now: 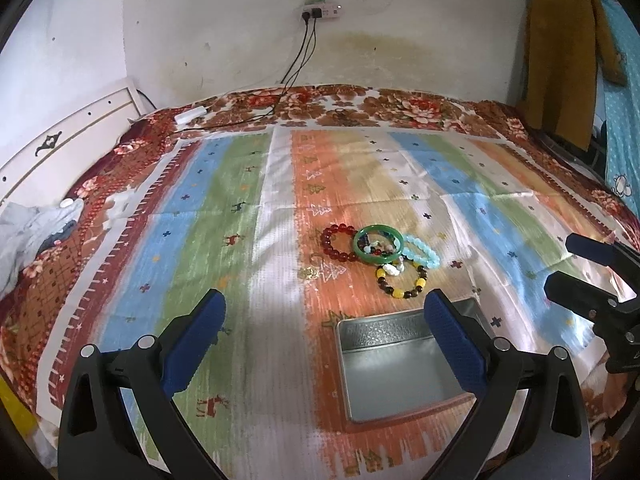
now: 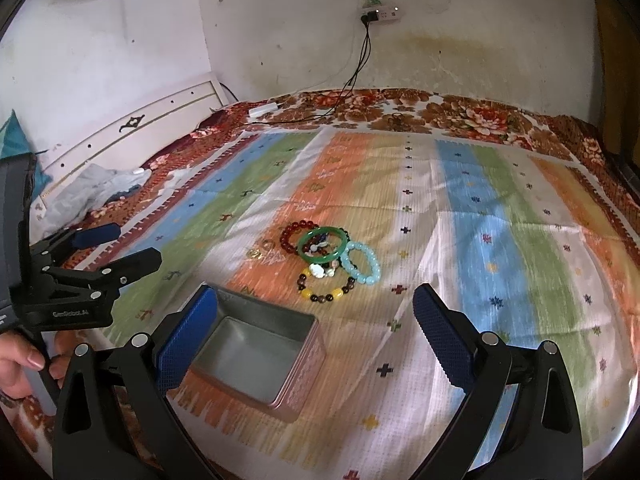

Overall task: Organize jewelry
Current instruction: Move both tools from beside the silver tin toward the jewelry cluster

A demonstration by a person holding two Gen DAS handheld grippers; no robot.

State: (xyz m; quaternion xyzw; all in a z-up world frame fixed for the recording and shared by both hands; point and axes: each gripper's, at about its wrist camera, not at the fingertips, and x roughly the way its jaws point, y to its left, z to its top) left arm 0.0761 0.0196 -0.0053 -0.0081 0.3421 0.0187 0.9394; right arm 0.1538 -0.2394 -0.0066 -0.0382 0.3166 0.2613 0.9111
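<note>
A heap of bracelets lies on the striped cloth: a red bead bracelet (image 1: 337,242) (image 2: 289,233), a green bangle (image 1: 378,245) (image 2: 323,245), a pale blue bead bracelet (image 1: 422,251) (image 2: 362,262) and a yellow-and-brown bead bracelet (image 1: 401,279) (image 2: 325,283). An open metal tin (image 1: 394,364) (image 2: 256,354) stands nearer than the heap, with nothing inside. My left gripper (image 1: 326,310) (image 2: 120,242) is open, its right finger over the tin's right side. My right gripper (image 2: 316,304) (image 1: 560,258) is open, its left finger over the tin's left edge. Neither holds anything.
The striped cloth (image 1: 224,208) covers a floral bedspread (image 1: 400,108). A headboard (image 1: 68,140) and crumpled clothes (image 1: 28,232) are at the left. Black cables (image 1: 296,64) drop from a wall socket strip (image 1: 320,12). A hand (image 2: 20,360) holds the left gripper's handle.
</note>
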